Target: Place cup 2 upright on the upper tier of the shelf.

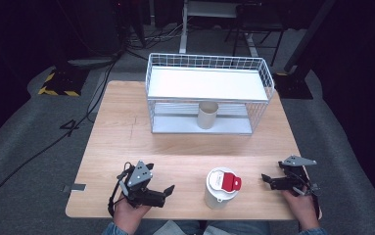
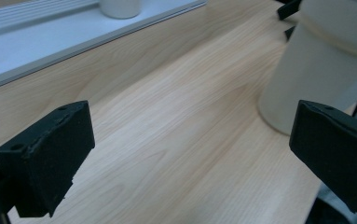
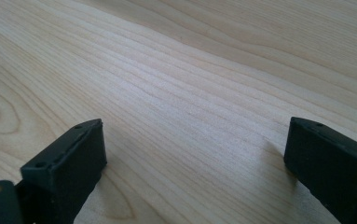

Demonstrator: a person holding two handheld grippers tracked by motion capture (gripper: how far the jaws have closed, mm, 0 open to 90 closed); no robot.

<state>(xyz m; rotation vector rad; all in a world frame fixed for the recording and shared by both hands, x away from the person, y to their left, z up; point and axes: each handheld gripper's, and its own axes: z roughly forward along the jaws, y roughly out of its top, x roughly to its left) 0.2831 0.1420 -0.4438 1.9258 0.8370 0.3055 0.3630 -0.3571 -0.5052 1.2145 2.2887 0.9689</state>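
Note:
A white tumbler point(image 1: 218, 196) with a white lid and red flap point(image 1: 232, 182) stands near the table's front edge, between my two grippers. My left gripper point(image 1: 160, 176) is held just left of it, jaws open and nothing between them. In the left gripper view point(image 2: 190, 154) the tumbler point(image 2: 320, 60) stands close by the right jaw without touching it. My right gripper point(image 1: 272, 174) rests low on the wood to the tumbler's right, open. In the right gripper view point(image 3: 195, 158) bare tabletop point(image 3: 190, 84) lies between its jaws.
A white wire shelf basket point(image 1: 209, 63) stands at the back of the wooden table point(image 1: 126, 132). A cream cup point(image 1: 207, 115) sits on its lower tray point(image 2: 50, 42). Dark floor and cables surround the table.

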